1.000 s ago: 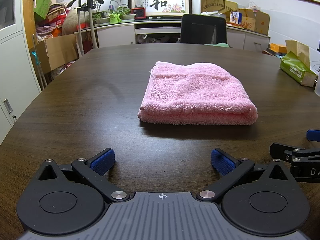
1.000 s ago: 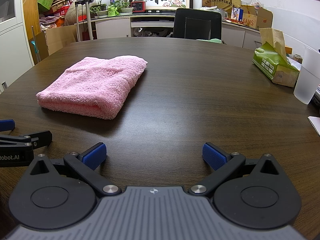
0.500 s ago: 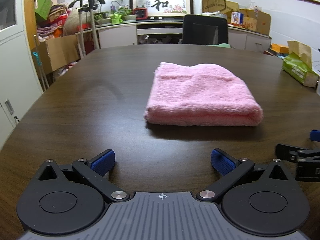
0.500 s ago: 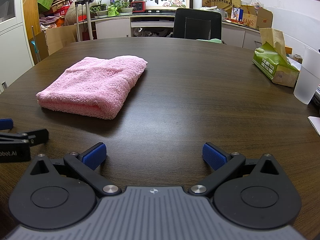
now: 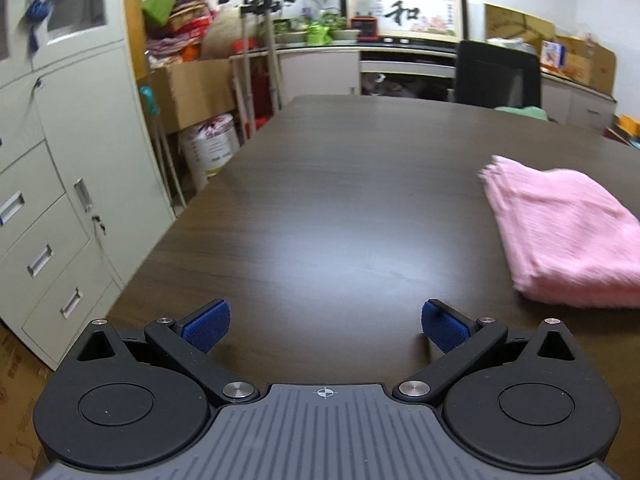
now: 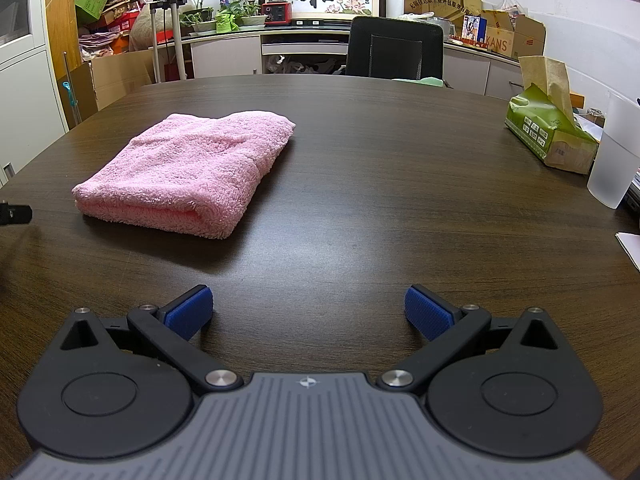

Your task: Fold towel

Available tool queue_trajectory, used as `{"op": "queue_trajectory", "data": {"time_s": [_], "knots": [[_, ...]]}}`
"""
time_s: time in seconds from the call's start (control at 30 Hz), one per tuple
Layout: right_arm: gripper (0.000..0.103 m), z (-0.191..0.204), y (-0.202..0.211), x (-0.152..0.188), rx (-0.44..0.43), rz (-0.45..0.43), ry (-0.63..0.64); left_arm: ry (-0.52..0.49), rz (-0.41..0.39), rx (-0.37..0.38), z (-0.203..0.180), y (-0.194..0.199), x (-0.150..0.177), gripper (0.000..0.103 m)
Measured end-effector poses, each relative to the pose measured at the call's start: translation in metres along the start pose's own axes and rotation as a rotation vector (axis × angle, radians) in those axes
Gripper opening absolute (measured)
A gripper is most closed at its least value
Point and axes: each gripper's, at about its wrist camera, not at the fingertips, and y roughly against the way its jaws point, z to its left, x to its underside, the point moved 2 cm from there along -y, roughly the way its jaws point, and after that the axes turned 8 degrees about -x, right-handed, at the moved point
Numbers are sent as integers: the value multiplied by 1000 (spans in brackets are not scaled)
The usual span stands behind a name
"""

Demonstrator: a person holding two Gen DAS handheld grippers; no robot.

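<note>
A pink towel [image 6: 188,172] lies folded into a thick rectangle on the dark wooden table [image 6: 380,184]. In the left wrist view the towel [image 5: 568,236] sits at the far right, blurred. My left gripper [image 5: 325,330] is open and empty, low over the table, to the left of the towel. My right gripper [image 6: 308,312] is open and empty, near the table's front, to the right of and nearer than the towel. A tip of the left gripper [image 6: 14,214] shows at the right wrist view's left edge.
A green tissue box [image 6: 552,136] and a frosted plastic cup [image 6: 614,156] stand at the table's right side. A black chair [image 6: 394,48] is behind the far edge. Grey cabinets [image 5: 52,200] stand past the table's left edge [image 5: 172,224].
My left gripper has swung left, so the towel slid from the middle of its view to the right edge. The right gripper has stayed still. Both stay open.
</note>
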Motion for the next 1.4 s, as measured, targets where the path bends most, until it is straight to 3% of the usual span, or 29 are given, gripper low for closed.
{"op": "queue_trajectory", "data": {"time_s": [0.17,0.8,1.1,1.27,1.4], "knots": [[103,1,-3,0,1,0,-1,58,10,10,16,-8,-2,103],[103,-11,-3,-2,28,-6,-27,56,4,6,22,-14,-5,103],[103,-105,15,-20,155,-33,-159,53,5,4,22,-15,-4,103],[103,-165,13,-26,288,-3,-181,53,6,4,21,-16,-3,103],[103,-195,10,-22,325,7,-194,53,7,3,21,-16,-3,103]]}}
